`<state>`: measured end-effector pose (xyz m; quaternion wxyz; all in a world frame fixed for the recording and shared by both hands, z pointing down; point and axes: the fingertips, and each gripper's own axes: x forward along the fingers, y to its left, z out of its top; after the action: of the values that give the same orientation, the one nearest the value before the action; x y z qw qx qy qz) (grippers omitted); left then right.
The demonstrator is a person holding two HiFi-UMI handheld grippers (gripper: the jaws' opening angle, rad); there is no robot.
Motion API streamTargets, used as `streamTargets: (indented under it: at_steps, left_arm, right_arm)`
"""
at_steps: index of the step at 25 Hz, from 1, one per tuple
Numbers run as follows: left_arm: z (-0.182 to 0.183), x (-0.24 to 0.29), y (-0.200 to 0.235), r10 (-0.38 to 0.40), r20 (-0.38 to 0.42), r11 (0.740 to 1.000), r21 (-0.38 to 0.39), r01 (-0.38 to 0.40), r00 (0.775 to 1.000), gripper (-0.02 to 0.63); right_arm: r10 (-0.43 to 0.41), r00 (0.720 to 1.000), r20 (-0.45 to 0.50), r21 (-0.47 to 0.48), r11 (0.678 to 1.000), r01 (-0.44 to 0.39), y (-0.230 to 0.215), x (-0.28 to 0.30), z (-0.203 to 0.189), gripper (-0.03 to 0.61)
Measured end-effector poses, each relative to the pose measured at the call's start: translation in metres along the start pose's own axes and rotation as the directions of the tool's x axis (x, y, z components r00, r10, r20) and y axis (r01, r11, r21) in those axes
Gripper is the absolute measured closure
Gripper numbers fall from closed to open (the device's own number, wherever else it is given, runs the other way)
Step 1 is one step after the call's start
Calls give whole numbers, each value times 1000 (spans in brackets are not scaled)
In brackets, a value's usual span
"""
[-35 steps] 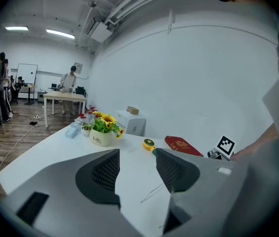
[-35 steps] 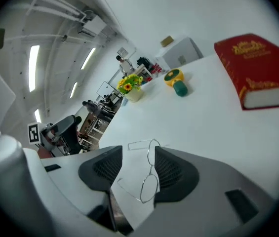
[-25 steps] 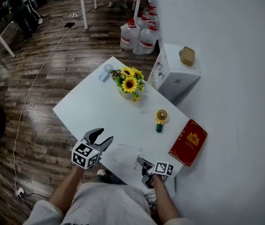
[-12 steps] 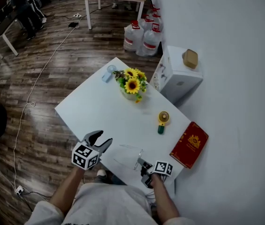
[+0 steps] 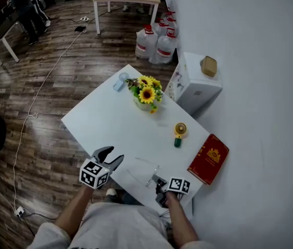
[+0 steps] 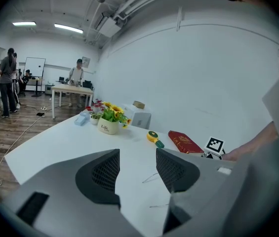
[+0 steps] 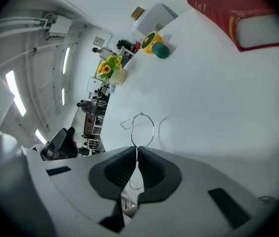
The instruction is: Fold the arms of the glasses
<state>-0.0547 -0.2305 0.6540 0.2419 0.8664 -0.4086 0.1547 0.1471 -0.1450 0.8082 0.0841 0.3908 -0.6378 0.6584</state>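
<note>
Wire glasses (image 7: 143,130) pinched by just-closed right gripper (image 7: 137,154); left gripper (image 6: 138,169) spread wide, empty; red book (image 5: 208,158) nearby.

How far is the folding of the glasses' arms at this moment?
Done: nothing folded yet; the arms of the thin wire-frame glasses look spread open. In hand: the right gripper has just closed its jaws on the frame. The left gripper is open and empty. Left: folding both arms.

Bright, even indoor light from ceiling strip lights (image 6: 68,28). The white table (image 5: 105,123) glares mildly; shadows are faint. Both gripper views bend strongly with dark corners; the left tool (image 6: 137,168) looks soft.
</note>
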Motion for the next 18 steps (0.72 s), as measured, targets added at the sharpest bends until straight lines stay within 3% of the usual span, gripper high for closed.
streamTargets:
  at_steps: [10,14,18]
  left_arm:
    - [-9,-8,-9,-45,-25,997,56,46,999,387]
    - [-6,-10,-16,-69,-38,991,111,73,997,387]
    - [-5,-12,-19,-91,-31,988,120,94,995,387]
  right_arm:
    - [-2,1000,8,-58,998,3,31,-24,-4,560]
    - [31,999,36,-51,998,-29,55,-36,-3,560]
    - [64,996,56,-60,996,-61,76,-47,-6,560]
